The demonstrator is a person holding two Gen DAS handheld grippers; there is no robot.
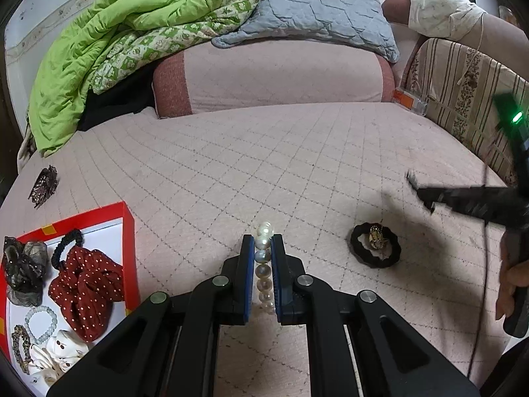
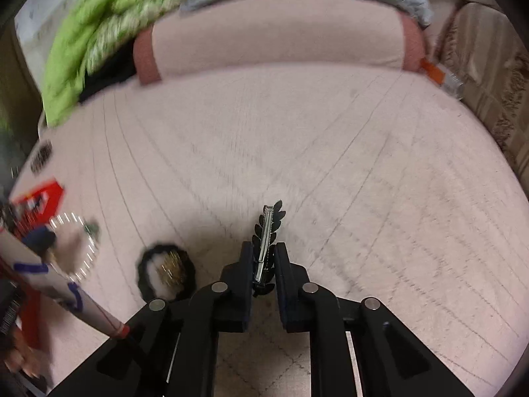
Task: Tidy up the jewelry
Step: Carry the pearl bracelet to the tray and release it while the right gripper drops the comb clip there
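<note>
Two grips are live at once, and that is my worry. My left gripper (image 1: 263,248) is pinched on a pearl bracelet (image 1: 264,264); the beads are round, glossy and hard, so they could roll out from between the flat blue pads, or the strand could swing and snag. My right gripper (image 2: 264,258) is clamped on a black leaf-shaped hair clip (image 2: 267,241) with a thin metal bar, held edge-on; a narrow, slick piece like that may twist or slide if I move fast, and that view is blurred. Just beside it on the quilted pink bedspread (image 1: 264,152) lies a black scalloped ring (image 1: 376,244) around something gold. The red-rimmed box (image 1: 127,231), well off to the left, already holds scrunchies and a beaded bracelet.
</note>
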